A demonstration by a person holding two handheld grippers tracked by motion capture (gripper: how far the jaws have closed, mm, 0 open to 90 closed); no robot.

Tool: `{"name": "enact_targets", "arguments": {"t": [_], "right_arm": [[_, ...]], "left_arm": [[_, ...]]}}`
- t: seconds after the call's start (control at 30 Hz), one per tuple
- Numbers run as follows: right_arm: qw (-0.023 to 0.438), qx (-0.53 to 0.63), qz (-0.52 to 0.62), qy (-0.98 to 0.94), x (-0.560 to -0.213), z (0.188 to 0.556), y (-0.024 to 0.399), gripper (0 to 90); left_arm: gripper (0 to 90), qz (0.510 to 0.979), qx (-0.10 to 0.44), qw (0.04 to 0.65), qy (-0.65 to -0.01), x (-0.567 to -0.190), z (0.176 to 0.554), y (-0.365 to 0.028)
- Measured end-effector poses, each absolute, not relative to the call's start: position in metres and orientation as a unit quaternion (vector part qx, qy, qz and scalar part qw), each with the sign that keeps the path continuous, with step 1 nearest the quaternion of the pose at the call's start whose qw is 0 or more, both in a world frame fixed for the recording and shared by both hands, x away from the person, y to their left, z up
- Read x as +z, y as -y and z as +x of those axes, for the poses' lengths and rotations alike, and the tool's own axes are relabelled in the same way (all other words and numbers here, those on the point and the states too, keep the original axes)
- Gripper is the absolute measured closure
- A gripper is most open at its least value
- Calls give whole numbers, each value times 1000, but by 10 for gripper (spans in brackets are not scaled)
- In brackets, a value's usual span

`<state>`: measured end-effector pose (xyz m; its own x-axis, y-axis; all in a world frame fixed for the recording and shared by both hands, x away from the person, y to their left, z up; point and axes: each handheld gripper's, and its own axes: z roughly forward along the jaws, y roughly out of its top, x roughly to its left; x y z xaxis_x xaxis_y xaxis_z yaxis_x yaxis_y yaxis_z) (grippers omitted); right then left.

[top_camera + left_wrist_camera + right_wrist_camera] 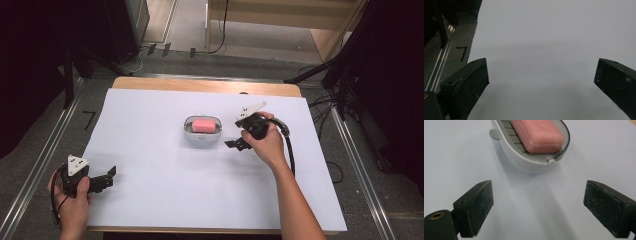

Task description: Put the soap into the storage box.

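Right gripper view: right tool (537, 207) gapes wide, empty, just near of the pink soap (537, 133) in its dish (524, 162), the closer hand

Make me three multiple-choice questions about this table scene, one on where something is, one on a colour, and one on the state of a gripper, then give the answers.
1. Where does the soap lie?
A. in the soap dish
B. on the bare sheet
C. between the jaws

2. What colour is the soap?
A. green
B. pink
C. white

3. How do the right gripper's jaws stand?
A. shut on the dish
B. shut on nothing
C. open, short of the dish

Answers:
1 A, the bar rests on the dish's slats.
2 B, pink in the high view and the right gripper view.
3 C, bare sheet shows between the spread jaws.
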<state>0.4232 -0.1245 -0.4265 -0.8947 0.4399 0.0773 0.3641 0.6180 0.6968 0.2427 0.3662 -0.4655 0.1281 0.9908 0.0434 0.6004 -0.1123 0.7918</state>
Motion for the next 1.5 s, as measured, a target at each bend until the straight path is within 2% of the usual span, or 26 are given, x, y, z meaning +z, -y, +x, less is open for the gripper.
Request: {"name": "enact_targets", "arguments": {"t": [0.2, 0.67, 1.5], "right_arm": [[62, 383, 251, -887, -437, 409, 150, 30], [88, 401, 307, -858, -456, 380, 204, 29], [122, 414, 355, -830, -462, 332, 255, 0]], "left_arm": [[0, 680, 307, 319, -585, -466, 243, -366], [0, 680, 307, 318, -585, -465, 242, -366], [0, 680, 309, 319, -583, -465, 242, -365]]}}
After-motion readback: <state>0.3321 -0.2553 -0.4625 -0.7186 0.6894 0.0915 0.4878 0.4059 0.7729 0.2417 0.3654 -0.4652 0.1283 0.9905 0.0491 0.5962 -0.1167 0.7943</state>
